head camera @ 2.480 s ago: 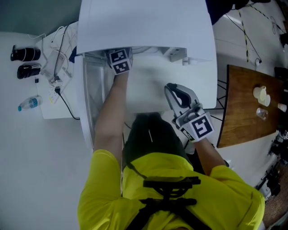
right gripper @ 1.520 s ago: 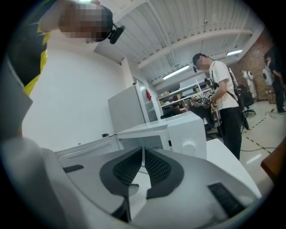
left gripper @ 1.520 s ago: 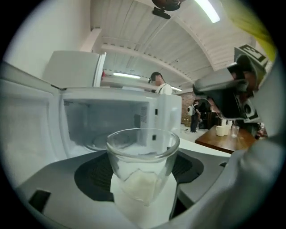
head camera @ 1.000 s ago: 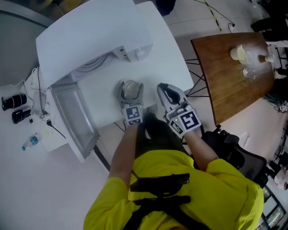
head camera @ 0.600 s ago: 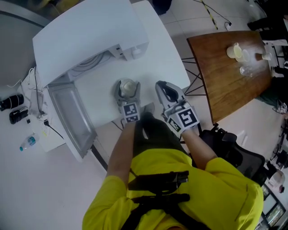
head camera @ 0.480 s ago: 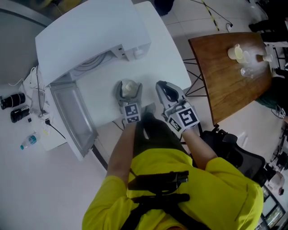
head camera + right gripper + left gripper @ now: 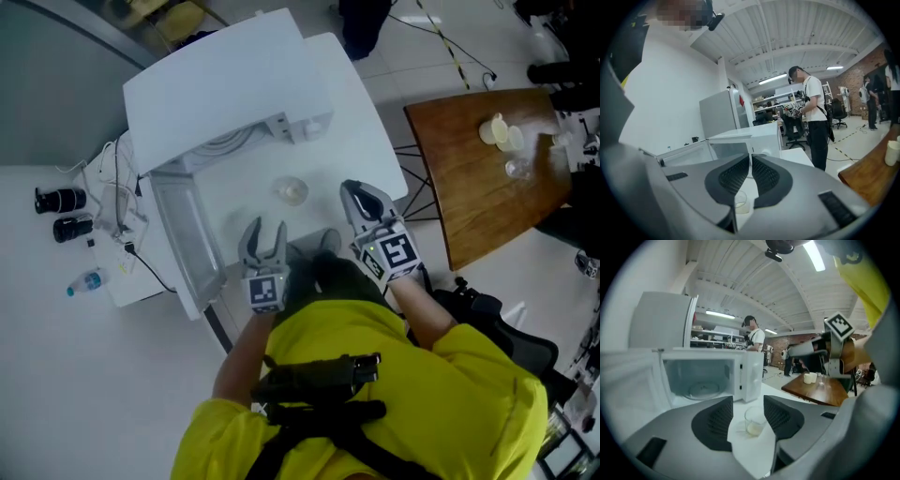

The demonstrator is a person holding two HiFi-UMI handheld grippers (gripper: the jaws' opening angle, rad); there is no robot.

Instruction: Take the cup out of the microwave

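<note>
A clear glass cup [image 7: 292,191] with a little pale liquid stands on the white table [image 7: 347,112], in front of the white microwave [image 7: 225,84], whose door [image 7: 184,234] hangs open. My left gripper [image 7: 265,228] is drawn back from the cup toward the table's near edge. Its jaws are apart and closing, with nothing between them. In the left gripper view the cup [image 7: 754,420] stands beyond the left gripper [image 7: 747,401], with the empty microwave cavity [image 7: 704,389] behind. My right gripper [image 7: 356,190] hovers right of the cup, shut and empty. The right gripper view shows the cup [image 7: 739,201] below the right gripper [image 7: 751,161].
A wooden table [image 7: 478,178] with a few cups [image 7: 497,131] stands to the right. On the left are cables, two black cylinders [image 7: 61,200] and a small bottle [image 7: 84,281]. A dark chair [image 7: 492,323] is near my right arm. A person [image 7: 813,117] stands beyond the white table.
The left gripper has let go of the cup and pulled back toward me and upward, with its jaws narrowing. The cup stays on the table. The right gripper has risen slightly.
</note>
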